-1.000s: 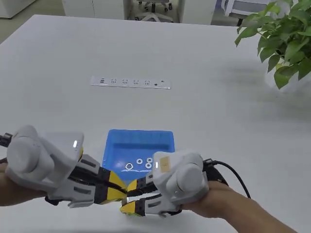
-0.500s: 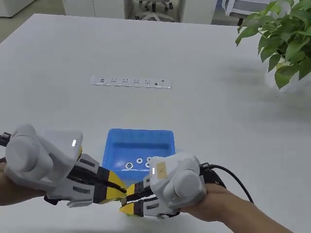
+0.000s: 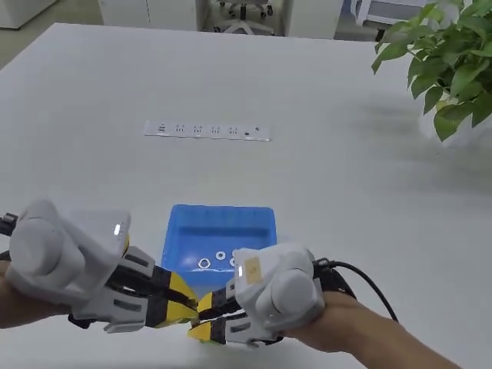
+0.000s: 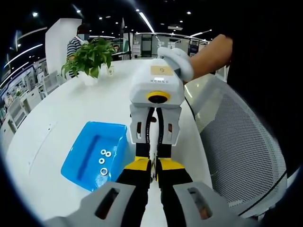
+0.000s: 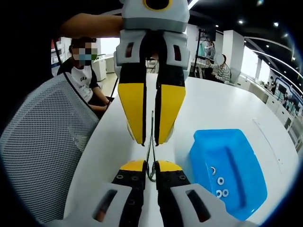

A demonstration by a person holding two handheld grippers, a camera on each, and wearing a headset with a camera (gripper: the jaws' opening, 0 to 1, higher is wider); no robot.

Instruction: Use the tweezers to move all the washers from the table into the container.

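Beside container (image 3: 223, 221), right gripper (image 5: 151, 166) jaws clamp tweezers (image 5: 152, 137).

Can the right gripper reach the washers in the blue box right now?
Probably not straight away. The right gripper is shut on the tweezers, tip to tip with the left gripper, beside the blue container. Nothing covers the washers, so swinging over looks possible.

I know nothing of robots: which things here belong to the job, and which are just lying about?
Job: thin metal tweezers, small silver metal washers, blue plastic container.
Lying about: white power strip, green potted plant, grey mesh chair.
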